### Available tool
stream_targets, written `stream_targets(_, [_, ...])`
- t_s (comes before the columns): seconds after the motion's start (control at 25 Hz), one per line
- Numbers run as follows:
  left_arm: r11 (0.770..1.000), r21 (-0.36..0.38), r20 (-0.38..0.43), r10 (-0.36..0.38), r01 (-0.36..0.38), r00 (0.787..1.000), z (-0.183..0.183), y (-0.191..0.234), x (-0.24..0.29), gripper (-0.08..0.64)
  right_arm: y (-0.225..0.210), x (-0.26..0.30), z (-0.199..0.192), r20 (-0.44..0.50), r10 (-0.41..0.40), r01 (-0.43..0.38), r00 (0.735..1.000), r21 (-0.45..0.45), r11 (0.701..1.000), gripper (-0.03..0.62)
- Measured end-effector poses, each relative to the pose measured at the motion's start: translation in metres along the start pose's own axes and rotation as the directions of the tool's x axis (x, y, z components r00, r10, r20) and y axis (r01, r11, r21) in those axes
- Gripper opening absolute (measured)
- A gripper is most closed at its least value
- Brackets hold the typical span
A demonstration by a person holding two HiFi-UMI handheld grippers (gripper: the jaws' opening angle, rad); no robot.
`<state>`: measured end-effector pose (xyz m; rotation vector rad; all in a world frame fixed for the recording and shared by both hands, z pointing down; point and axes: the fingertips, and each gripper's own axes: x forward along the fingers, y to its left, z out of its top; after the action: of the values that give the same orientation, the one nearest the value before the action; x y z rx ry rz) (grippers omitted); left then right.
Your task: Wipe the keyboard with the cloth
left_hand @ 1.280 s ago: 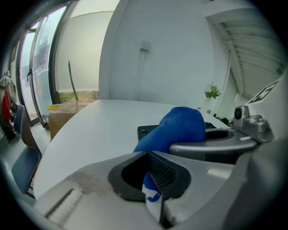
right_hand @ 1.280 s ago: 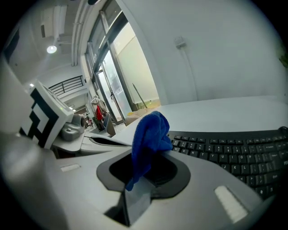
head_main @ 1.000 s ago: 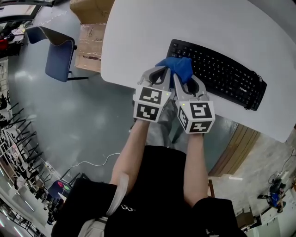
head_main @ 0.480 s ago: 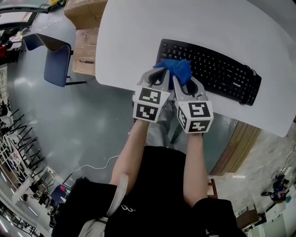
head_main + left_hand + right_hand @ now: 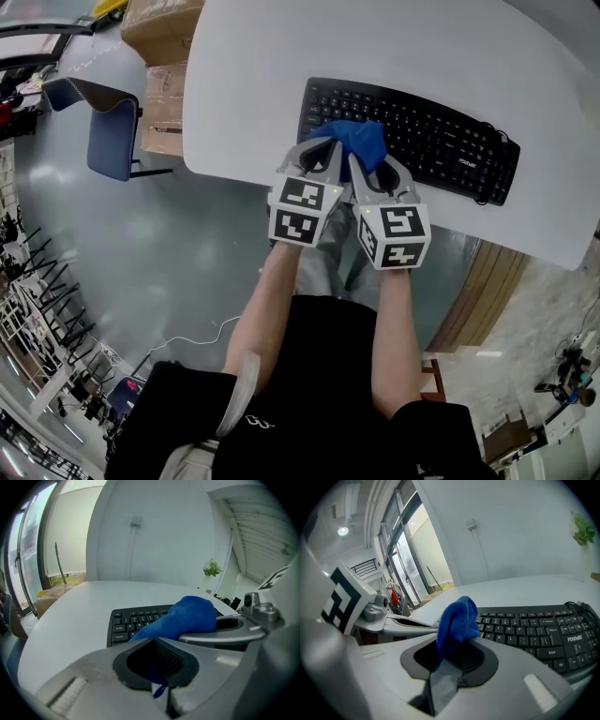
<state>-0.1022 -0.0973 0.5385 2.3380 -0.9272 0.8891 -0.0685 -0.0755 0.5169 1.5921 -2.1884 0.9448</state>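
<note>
Clearly we hold the cloth [image 5: 356, 139] with both tools: the left gripper [image 5: 325, 155] and the right gripper [image 5: 372, 161] are each closed on a fold of blue fabric. The cloth is bunched between them over the near-left keys of the keyboard [image 5: 431, 141], which lies on the white table [image 5: 262, 66] near its edge. Whether the bunch touches the keys, we cannot tell.

We judge the cloth soft, light and limp. It will crumple instead of sliding flat, so pinching its edges and pressing the bunch down suits it. The keyboard looks like rigid, light plastic that a hard push could shift.

A white brand mark at its right end begins "FOUN" in the right gripper view, with the rest cut off. The key legends are too small to read.
</note>
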Motion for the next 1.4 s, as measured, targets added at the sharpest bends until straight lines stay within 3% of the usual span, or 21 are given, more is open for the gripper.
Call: stream_targets(1.4, [0.993, 0.083, -0.034, -0.086, 0.089, 0.996, 0.017, -0.094, 0.039, -0.003, -0.08, -0.062, -0.011, 0.019, -0.085, 0.083, 0.996, 0.072, 0.994, 0.092])
